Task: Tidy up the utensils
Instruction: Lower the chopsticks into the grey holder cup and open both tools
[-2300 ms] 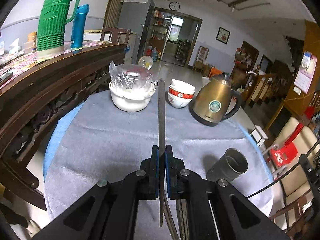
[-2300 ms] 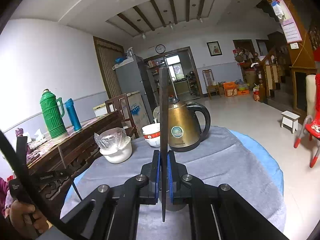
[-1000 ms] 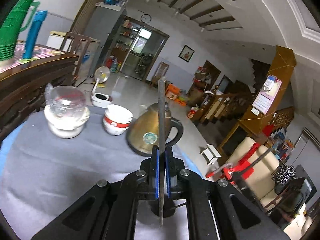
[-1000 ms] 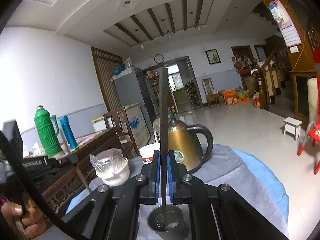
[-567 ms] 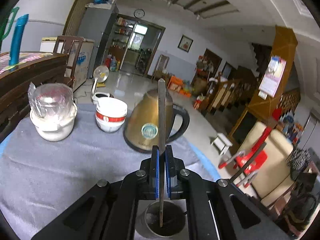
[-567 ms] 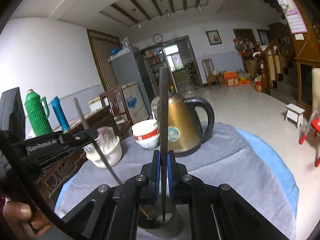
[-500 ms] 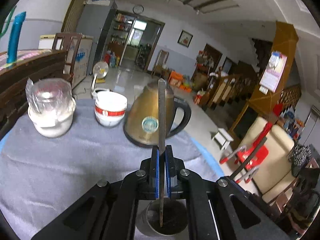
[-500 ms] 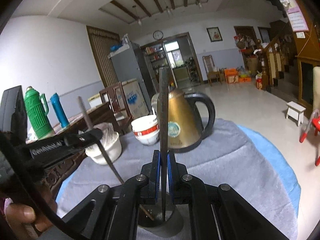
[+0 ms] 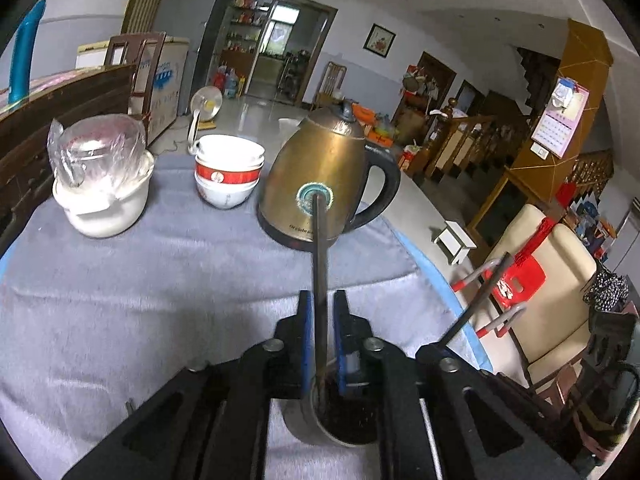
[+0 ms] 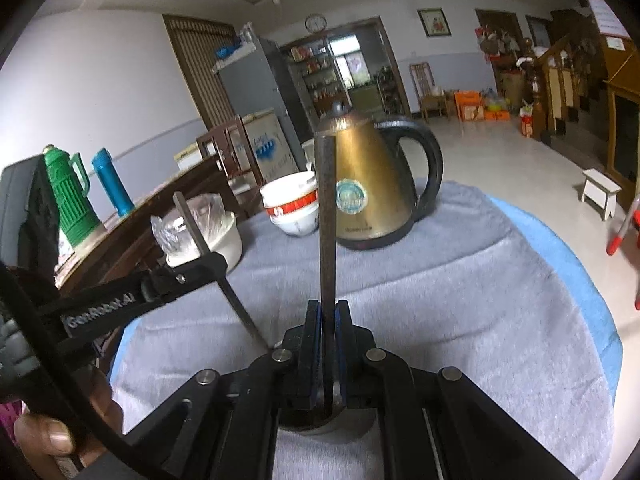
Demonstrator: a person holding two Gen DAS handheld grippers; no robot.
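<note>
Left wrist: fingers (image 9: 305, 330) apart, chopstick (image 9: 320, 276) in cup (image 9: 320, 424)

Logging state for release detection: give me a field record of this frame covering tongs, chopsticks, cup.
left tongs: open, pads clear of the stick on both sides
left chopstick: near upright between the pads, lower end in the metal cup
right tongs: shut on right chopstick
right chopstick tip: at the cup's mouth, inside or not unclear
cup: upright on grey cloth
behind: kettle, stacked bowls
</note>
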